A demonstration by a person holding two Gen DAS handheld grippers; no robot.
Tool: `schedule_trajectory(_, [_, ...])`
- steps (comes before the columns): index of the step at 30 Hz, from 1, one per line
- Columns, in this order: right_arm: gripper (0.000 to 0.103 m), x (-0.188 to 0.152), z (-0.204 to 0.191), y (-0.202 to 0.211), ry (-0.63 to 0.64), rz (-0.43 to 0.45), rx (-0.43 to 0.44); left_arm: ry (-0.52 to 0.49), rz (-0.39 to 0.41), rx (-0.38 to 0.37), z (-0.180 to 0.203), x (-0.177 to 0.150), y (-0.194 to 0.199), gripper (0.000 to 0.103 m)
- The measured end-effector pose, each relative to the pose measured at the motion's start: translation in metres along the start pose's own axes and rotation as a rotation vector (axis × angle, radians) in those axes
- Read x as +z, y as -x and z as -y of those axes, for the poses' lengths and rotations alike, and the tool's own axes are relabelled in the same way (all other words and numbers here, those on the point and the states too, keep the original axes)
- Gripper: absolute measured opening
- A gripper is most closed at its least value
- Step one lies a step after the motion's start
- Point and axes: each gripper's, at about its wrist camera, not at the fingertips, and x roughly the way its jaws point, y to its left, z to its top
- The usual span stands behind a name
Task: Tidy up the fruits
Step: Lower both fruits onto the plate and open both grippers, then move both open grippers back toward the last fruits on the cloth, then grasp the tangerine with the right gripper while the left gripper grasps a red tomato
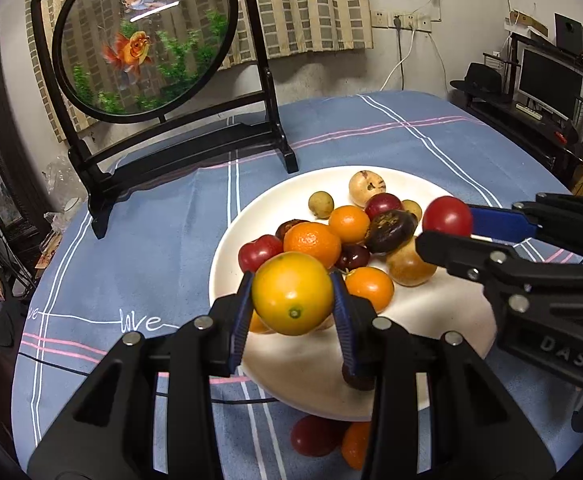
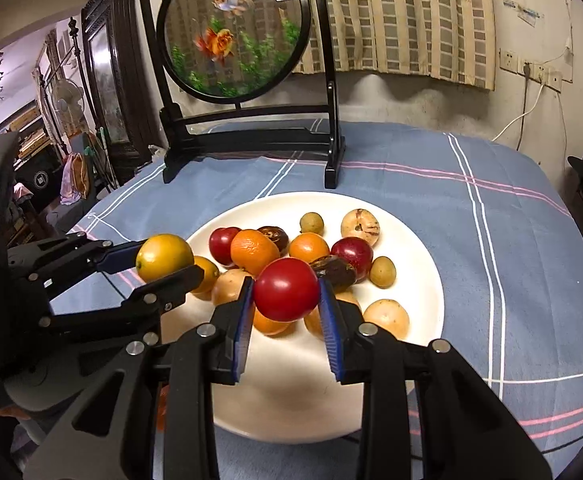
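Blue checked cloth with white and pink lines covers the counter; at its far left stands a dark-framed round goldfish screen, with a striped curtain behind and a monitor at the far right; a white plate holds piled fruit; the left gripper, angled downward over the plate's near edge, clamps a yellow-orange citrus; the right gripper, also tilted down, pinches a red plum above the plate.
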Motion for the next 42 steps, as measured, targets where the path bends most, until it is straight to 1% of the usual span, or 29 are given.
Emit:
schedule_trajectory(2, [0.032,0.002,0.001,-0.006,0.002,-0.014,-0.002,-0.007,-0.007,0.003,0.000,0.000,-0.003,0.038])
schedule_trajectory(4, [0.032,0.005,0.003,-0.013,-0.007,-0.046,0.016,-0.009,-0.023,0.005,0.000,0.000,-0.008,0.039])
schedule_trajectory(5, [0.035,0.006,0.004,-0.015,-0.018,-0.049,0.006,-0.011,-0.027,0.006,0.000,0.000,-0.010,0.039])
schedule_trajectory(6, [0.039,0.006,0.004,-0.015,-0.024,-0.045,-0.001,-0.013,-0.025,0.007,-0.001,0.000,-0.011,0.043])
schedule_trajectory(7, [0.043,0.008,0.006,-0.013,-0.037,-0.036,0.013,-0.013,-0.017,0.015,-0.001,0.000,-0.011,0.055])
schedule_trajectory(8, [0.060,0.010,0.008,-0.010,-0.057,-0.025,0.022,-0.011,-0.005,0.022,-0.001,0.000,-0.009,0.059])
schedule_trajectory(9, [0.064,0.010,0.008,-0.007,-0.068,-0.008,0.019,-0.011,0.007,0.019,-0.002,0.001,-0.007,0.063])
schedule_trajectory(13, [0.063,0.011,0.005,0.003,-0.044,0.015,0.009,-0.025,0.023,0.024,0.000,0.002,-0.002,0.064])
schedule_trajectory(18, [0.064,0.007,0.005,0.013,-0.053,0.013,0.013,-0.017,0.028,0.023,0.000,0.001,0.006,0.064])
schedule_trajectory(21, [0.064,0.004,0.000,0.023,-0.041,0.017,0.005,-0.019,0.039,0.027,-0.001,-0.003,0.017,0.064])
schedule_trajectory(23, [0.064,-0.003,-0.004,0.035,-0.043,0.016,0.015,-0.008,0.051,0.020,-0.007,-0.008,0.030,0.065])
schedule_trajectory(26, [0.067,-0.025,-0.016,0.055,-0.010,0.020,0.034,0.008,0.067,0.004,-0.021,-0.026,0.050,0.067])
schedule_trajectory(27, [0.070,-0.038,-0.024,0.060,0.020,0.006,0.038,0.010,0.066,0.000,-0.024,-0.029,0.053,0.069])
schedule_trajectory(29, [0.070,-0.057,-0.037,0.064,0.078,-0.014,0.019,0.026,0.054,-0.010,-0.035,-0.045,0.061,0.073])
schedule_trajectory(31, [0.070,-0.080,-0.053,0.062,0.151,-0.051,-0.006,0.036,0.049,-0.014,-0.043,-0.058,0.064,0.073])
schedule_trajectory(34, [0.070,-0.100,-0.070,0.048,0.200,-0.103,-0.018,0.083,0.025,-0.028,-0.056,-0.072,0.061,0.074])
schedule_trajectory(39, [0.070,-0.105,-0.087,0.019,0.207,-0.153,-0.025,0.172,-0.013,-0.052,-0.075,-0.086,0.048,0.074])
schedule_trajectory(42, [0.070,-0.100,-0.091,0.001,0.179,-0.170,-0.020,0.193,-0.023,-0.061,-0.083,-0.091,0.042,0.074])
